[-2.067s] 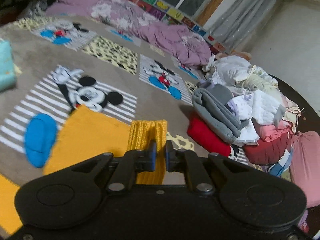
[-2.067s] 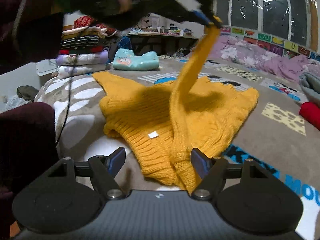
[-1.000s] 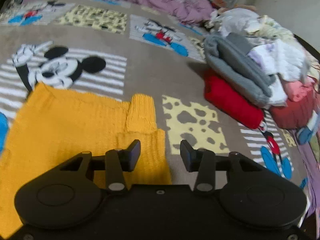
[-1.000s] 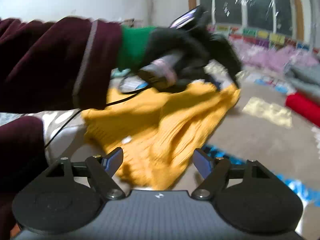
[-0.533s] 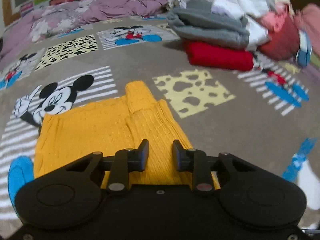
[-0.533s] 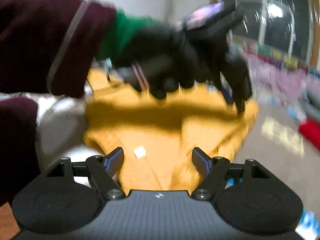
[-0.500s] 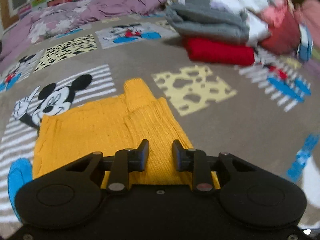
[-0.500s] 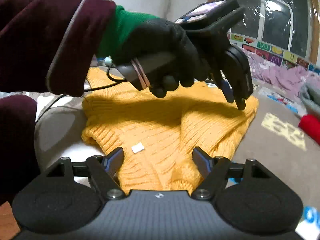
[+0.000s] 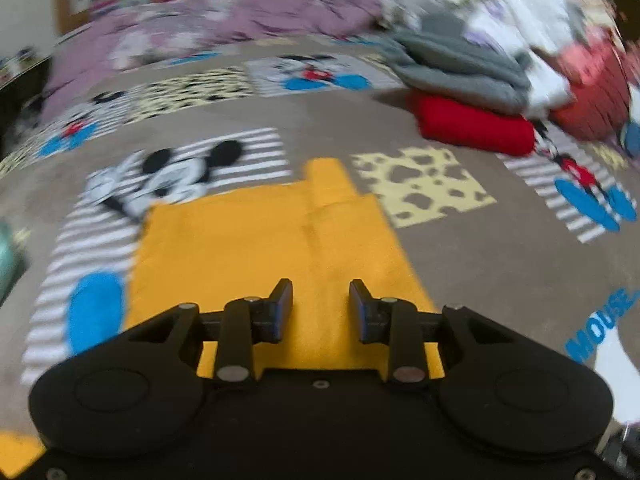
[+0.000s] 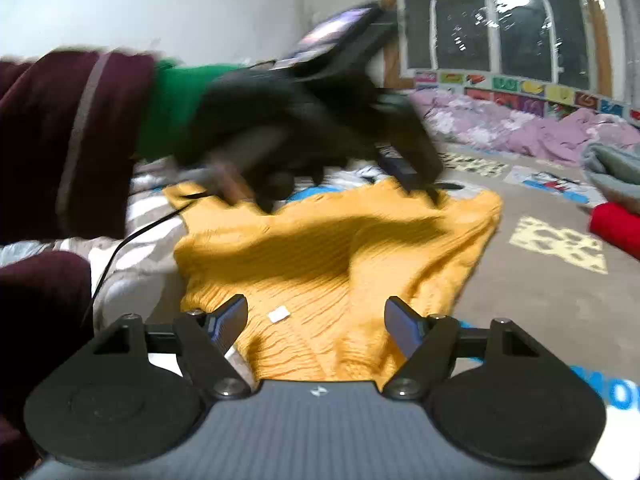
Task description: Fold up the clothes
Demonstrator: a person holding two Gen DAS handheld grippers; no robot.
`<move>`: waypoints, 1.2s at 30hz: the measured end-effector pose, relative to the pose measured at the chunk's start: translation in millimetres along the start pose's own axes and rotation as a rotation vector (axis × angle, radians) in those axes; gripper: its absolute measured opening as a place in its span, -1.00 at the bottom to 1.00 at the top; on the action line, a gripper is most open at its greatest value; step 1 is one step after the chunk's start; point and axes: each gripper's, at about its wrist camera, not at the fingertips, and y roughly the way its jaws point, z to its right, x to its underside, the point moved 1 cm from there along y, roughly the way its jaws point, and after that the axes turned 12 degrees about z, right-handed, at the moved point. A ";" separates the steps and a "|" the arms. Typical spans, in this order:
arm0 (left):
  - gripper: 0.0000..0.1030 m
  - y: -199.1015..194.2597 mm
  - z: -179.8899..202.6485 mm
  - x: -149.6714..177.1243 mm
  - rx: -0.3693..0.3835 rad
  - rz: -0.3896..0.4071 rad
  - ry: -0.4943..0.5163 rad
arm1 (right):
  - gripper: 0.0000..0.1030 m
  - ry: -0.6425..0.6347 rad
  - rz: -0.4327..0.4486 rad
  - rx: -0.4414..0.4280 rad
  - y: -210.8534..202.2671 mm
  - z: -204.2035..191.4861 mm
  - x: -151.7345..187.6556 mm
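The mustard-yellow knitted sweater (image 9: 264,240) lies flat on the cartoon-printed bed cover (image 9: 460,280) (sleeve folded in); left gripper (image 9: 320,304) jaws have just opened slightly, empty, and right gripper (image 10: 316,322) jaws are spread, empty.

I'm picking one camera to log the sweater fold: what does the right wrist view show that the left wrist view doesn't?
Only the right wrist view shows the gloved left hand holding the left gripper over the yellow sweater, plus its small white tag.

Only the left wrist view shows the sweater's folded-in sleeve end and the whole unfolded clothes pile.

Both show the sweater, the red garment and the cartoon blanket.
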 end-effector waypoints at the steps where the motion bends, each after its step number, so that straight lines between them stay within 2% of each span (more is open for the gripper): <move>1: -0.42 -12.9 -9.9 3.3 -0.014 0.006 -0.033 | 0.46 0.005 0.009 0.009 -5.0 1.4 -1.9; 3: -0.34 -39.9 -31.5 13.8 -0.047 0.014 -0.097 | 0.46 0.034 0.021 0.029 -11.3 5.1 -3.4; 5: -0.10 -69.4 -56.9 29.0 -0.100 0.026 -0.184 | 0.46 0.066 0.029 0.051 -16.4 9.6 -4.1; 11: -0.09 -151.8 -130.1 75.2 -0.258 0.064 -0.438 | 0.47 0.169 0.045 0.105 -22.0 26.2 -4.8; 14: -0.09 -179.2 -162.7 97.9 -0.311 0.085 -0.579 | 0.47 0.236 0.058 0.115 -24.9 34.8 -5.1; 17: -0.09 -193.1 -187.7 118.5 -0.351 0.091 -0.713 | 0.49 0.309 0.066 0.122 -26.8 43.9 -3.7; 20: -0.09 -195.2 -204.7 134.1 -0.358 0.104 -0.830 | 0.53 0.362 0.076 0.128 -29.5 50.2 -2.8; 28: -0.15 -163.8 -220.7 146.5 -0.384 0.110 -0.895 | 0.55 0.425 0.068 0.148 -30.9 59.2 1.5; 30: -0.25 -154.3 -221.1 146.7 -0.397 0.112 -0.891 | 0.55 0.430 0.059 0.151 -29.3 59.8 4.1; 33: -0.79 -146.4 -218.6 139.8 -0.391 0.141 -0.860 | 0.55 0.446 0.049 0.153 -27.6 62.1 8.2; 34: -0.87 -147.3 -214.1 132.5 -0.382 0.158 -0.839 | 0.55 0.452 0.046 0.154 -27.5 62.8 9.6; 36: -0.89 -150.2 -204.1 117.6 -0.355 0.199 -0.793 | 0.55 0.465 0.046 0.154 -28.3 65.0 11.6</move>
